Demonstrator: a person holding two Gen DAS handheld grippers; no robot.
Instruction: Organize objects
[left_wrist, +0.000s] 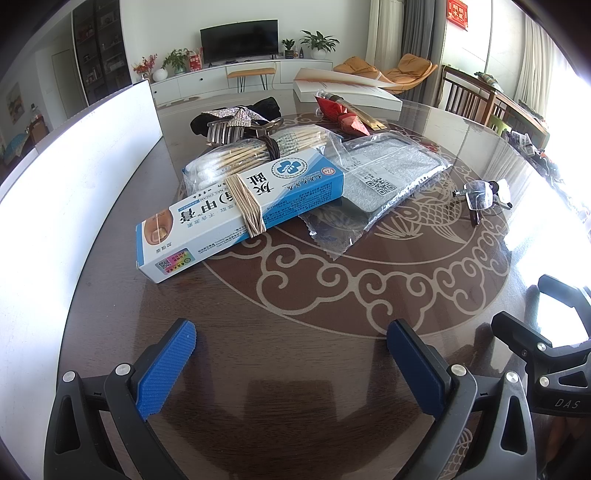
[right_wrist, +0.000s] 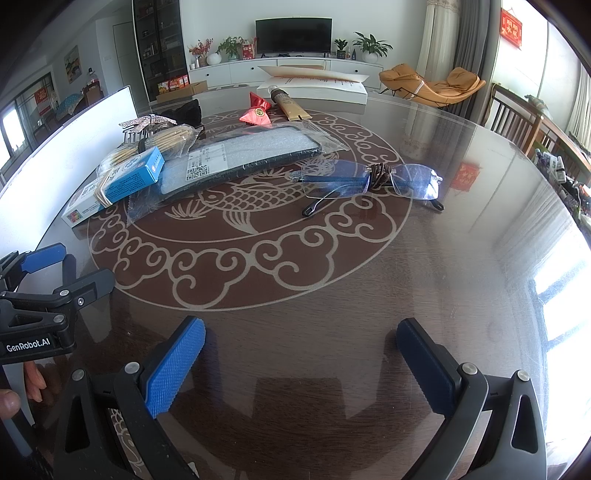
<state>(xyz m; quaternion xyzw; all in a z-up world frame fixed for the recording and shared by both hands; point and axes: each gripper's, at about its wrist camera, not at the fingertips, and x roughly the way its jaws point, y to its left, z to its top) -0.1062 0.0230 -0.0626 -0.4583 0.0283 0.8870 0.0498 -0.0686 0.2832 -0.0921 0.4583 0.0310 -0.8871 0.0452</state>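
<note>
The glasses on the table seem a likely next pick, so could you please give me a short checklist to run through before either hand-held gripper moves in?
1. Right hand-held gripper open and empty: ok.
2. Left hand-held gripper open and empty: ok.
3. Glasses clear of the other items, on bare table: ok.
4. Glasses free of attachments: not ok; a dark band is wrapped around the bridge.
5. Path from the right hand-held gripper to the glasses unobstructed: ok.
6. Where the glasses should go: cannot tell; no container for them is evident.
</note>
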